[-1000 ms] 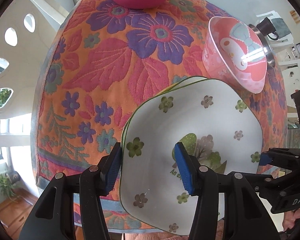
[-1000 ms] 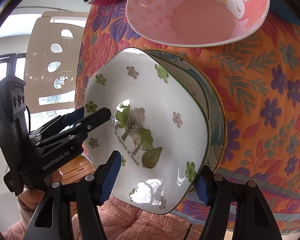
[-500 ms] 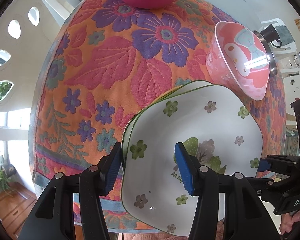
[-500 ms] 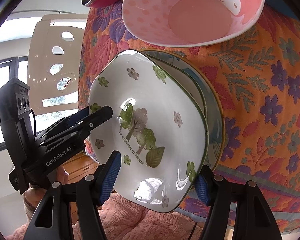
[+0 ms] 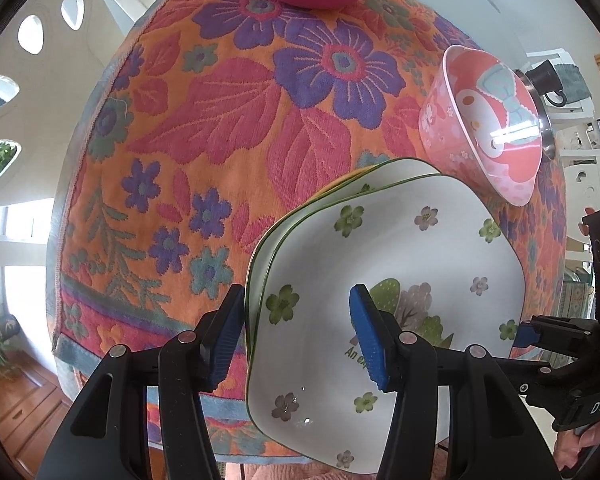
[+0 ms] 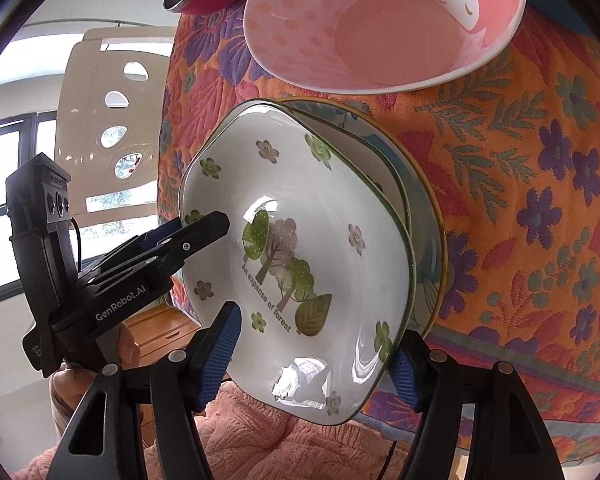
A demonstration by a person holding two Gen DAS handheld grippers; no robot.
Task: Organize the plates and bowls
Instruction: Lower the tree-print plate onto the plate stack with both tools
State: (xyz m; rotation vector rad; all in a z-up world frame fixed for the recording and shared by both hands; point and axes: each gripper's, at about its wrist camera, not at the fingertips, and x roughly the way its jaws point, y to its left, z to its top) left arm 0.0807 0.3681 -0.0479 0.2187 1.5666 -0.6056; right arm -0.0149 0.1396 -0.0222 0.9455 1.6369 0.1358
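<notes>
Plates (image 5: 400, 264) (stacked, floral) sit between both grippers' fingers (image 5: 370, 340) at table edge.

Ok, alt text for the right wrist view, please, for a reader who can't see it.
The right gripper straddles the near rim of a white floral plate stacked on other plates at the edge of an orange flowered tablecloth. The left gripper holds the stack's left rim; a pink cartoon bowl sits behind.
</notes>
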